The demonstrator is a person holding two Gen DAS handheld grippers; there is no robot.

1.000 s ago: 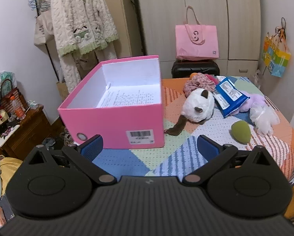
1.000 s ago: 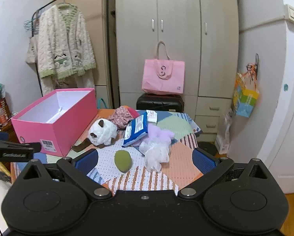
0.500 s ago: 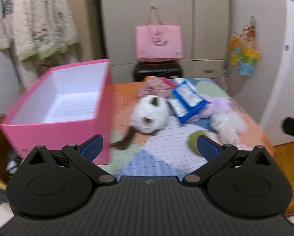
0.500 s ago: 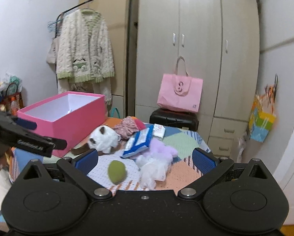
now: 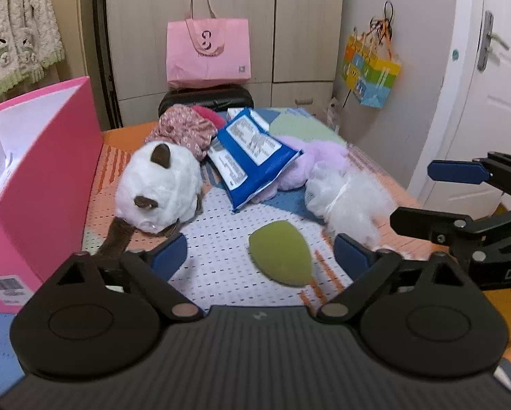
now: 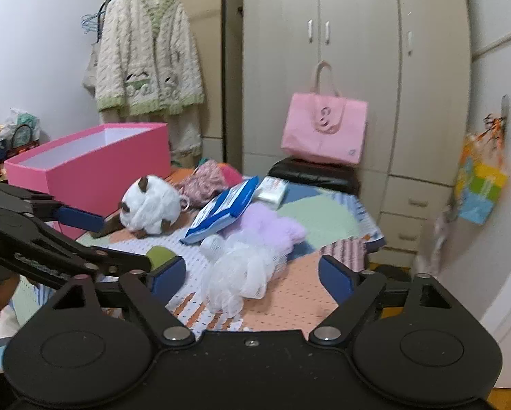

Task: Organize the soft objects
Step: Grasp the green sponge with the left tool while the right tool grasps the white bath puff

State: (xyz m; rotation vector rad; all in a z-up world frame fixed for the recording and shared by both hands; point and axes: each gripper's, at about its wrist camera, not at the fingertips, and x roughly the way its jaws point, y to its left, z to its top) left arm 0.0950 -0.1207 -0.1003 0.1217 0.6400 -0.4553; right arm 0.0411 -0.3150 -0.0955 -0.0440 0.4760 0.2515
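Left gripper frames a flat green teardrop sponge, right gripper a white mesh bath puff; both jaws, just narrowing, stand wide, empty.

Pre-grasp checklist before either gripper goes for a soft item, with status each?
1. Left gripper empty, jaws apart though just narrowing: ok.
2. Right gripper empty, jaws apart though just narrowing: ok.
3. Green sponge lies free on the table, lined up between the left fingers: ok.
4. White mesh pouf ahead of the right gripper, resting against the purple plush: ok, may drag.
5. Pink box open on top: ok.
6. Grippers apart from each other: ok, but close.
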